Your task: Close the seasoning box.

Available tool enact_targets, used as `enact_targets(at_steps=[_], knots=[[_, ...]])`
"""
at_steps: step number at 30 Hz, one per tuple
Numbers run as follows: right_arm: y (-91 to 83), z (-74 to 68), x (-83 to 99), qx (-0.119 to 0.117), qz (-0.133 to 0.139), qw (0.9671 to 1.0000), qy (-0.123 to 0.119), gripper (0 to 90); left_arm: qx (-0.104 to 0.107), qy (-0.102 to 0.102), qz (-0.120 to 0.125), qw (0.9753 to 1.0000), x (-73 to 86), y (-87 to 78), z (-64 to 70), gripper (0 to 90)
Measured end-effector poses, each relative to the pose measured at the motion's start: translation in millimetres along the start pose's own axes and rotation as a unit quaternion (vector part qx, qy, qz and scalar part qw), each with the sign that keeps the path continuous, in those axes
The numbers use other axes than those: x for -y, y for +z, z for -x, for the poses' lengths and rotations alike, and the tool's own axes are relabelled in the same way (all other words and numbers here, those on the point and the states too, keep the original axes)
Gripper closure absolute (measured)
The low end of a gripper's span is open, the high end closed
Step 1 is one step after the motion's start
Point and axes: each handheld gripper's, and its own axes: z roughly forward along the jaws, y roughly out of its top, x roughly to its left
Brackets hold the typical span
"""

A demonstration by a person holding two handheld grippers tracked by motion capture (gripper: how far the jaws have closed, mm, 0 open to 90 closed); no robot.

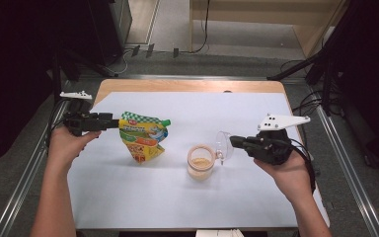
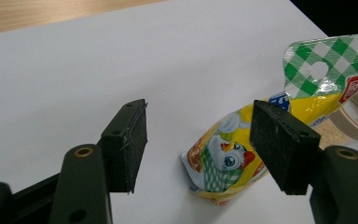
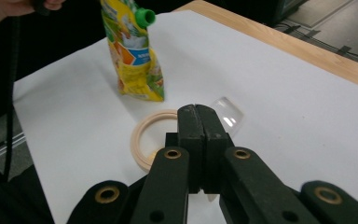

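High view, nearest first: in the person's right hand, low over the white paper sheet (image 1: 143,207), the right gripper (image 1: 234,142), clamped on the edge of the clear domed plastic lid (image 1: 223,143) and tipping it up just beside the small cream-rimmed glass jar (image 1: 200,163) of tan powder. Likely held up that way to leave the jar mouth free for pouring. Farther left, the left gripper (image 1: 114,122), level with the top corner of the yellow-and-green spouted foil pouch (image 1: 143,138), upright near the jar, green cap turned toward it. Beyond both, the bare wooden table edge (image 1: 187,85).

Left gripper view: settles what the overhead angle leaves doubtful. Left gripper (image 2: 200,116) spread wide, nothing between the pads, so released. Just past them the pouch (image 2: 223,161); probably lining up for a pinch near its checked top. Behind the pouch, a slice of jar rim (image 2: 354,126).

Right gripper view: right gripper (image 3: 197,112) shut tight, the pinched edge itself hidden between the pads. Just past the tips, the lid (image 3: 227,112) bulging out and the jar (image 3: 144,135) below. Farther off, the pouch (image 3: 133,56), its cap and spout plain from this side.
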Motion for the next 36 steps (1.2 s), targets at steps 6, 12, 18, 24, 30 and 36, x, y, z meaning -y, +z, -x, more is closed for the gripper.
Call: enact_targets(at_steps=[6,12,18,24,30,36], knots=[[5.8,13.5,9.8,0.014,-0.006,0.9998,0.016,90.0,0.0,0.002,0.0,1.0,0.0,-0.1,0.1,37.3],[10.1,23.1,17.8,0.017,-0.006,0.9994,0.028,90.0,0.0,0.001,0.0,1.0,-0.1,0.0,0.3,37.2],[20.7,29.5,27.3,0.022,-0.011,0.9988,0.044,90.0,0.001,0.001,0.0,1.0,0.0,0.5,0.3,37.1],[32.6,30.9,32.0,0.024,-0.02,0.9987,0.041,90.0,0.0,0.003,0.001,1.0,-0.1,0.7,0.9,37.1],[41.7,33.0,36.8,0.017,-0.027,0.9984,0.046,90.0,0.0,0.002,0.002,1.0,-0.4,1.1,1.2,37.1],[52.0,33.9,40.3,0.016,-0.036,0.9981,0.047,90.0,-0.002,0.004,0.002,1.0,-0.3,0.9,1.4,37.1]])
